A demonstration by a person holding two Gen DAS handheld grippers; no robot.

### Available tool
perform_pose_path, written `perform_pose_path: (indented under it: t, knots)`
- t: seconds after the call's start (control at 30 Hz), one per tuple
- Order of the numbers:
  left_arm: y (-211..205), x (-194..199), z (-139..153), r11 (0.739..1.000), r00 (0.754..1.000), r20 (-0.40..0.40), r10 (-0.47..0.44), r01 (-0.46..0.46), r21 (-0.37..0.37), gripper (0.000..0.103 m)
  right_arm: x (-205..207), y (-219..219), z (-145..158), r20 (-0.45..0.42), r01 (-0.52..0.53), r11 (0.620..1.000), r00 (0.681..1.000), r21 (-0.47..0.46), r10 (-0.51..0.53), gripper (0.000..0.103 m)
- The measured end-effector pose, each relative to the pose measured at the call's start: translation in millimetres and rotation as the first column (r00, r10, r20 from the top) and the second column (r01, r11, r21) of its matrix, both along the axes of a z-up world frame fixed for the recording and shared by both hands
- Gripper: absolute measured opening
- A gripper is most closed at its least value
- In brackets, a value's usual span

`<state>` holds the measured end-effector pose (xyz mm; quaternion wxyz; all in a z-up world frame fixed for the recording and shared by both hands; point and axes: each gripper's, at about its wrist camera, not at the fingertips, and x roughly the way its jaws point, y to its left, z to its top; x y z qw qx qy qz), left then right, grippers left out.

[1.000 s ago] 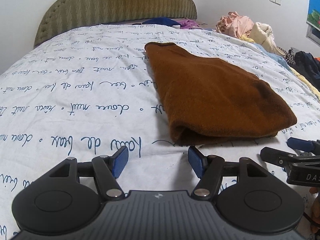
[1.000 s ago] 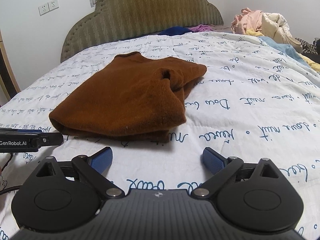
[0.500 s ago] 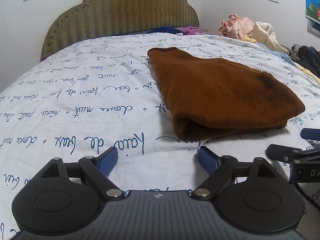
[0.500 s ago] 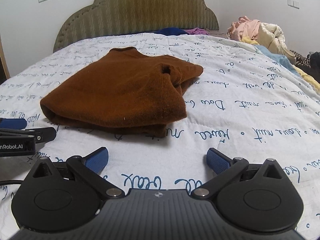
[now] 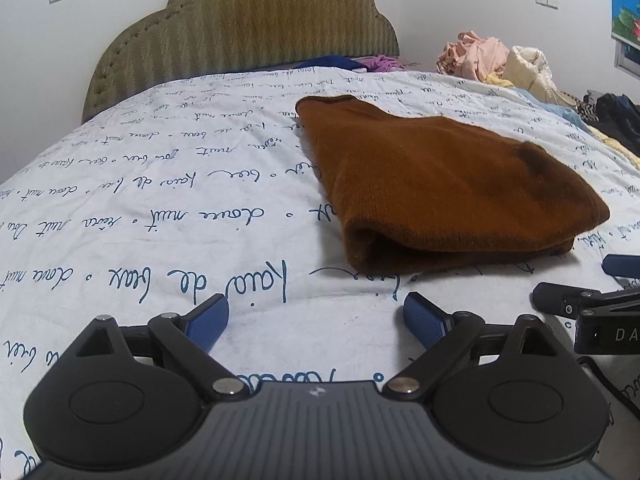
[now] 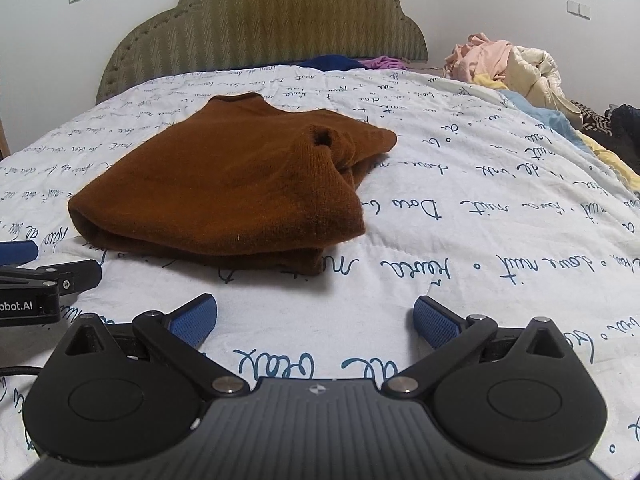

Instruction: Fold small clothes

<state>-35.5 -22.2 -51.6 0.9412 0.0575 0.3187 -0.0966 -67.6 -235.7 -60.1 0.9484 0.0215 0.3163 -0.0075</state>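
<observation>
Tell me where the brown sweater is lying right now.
The folded brown sweater lies on the script-printed bedspread, just beyond both grippers: left of centre in the right wrist view, right of centre in the left wrist view.

Right gripper (image 5: 612, 280): cut off at 3 o'clock edge. Left gripper (image 6: 24, 268): cut off at 9 o'clock. Clothes pile (image 6: 508, 68), 2 o'clock: items indistinct. Sweater (image 6: 240, 184): underlayers hidden.
</observation>
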Motion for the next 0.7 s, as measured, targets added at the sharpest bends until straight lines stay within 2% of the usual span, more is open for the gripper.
perform_pose_path:
  t: [0.07,0.7]
  knots:
    - [-1.3,0.8,-0.6,1.000,1.000,-0.009,-0.013,0.013,0.005,0.103,0.8,0.2,-0.3,-0.003,0.000,1.000,1.000,-0.002,0.000,0.103]
    - [-1.9,2.7,-1.7,1.000,1.000,-0.015,-0.014,0.014,0.011,0.103,0.2,0.6,-0.7,0.000,0.000,1.000,1.000,-0.002,0.000,0.103]
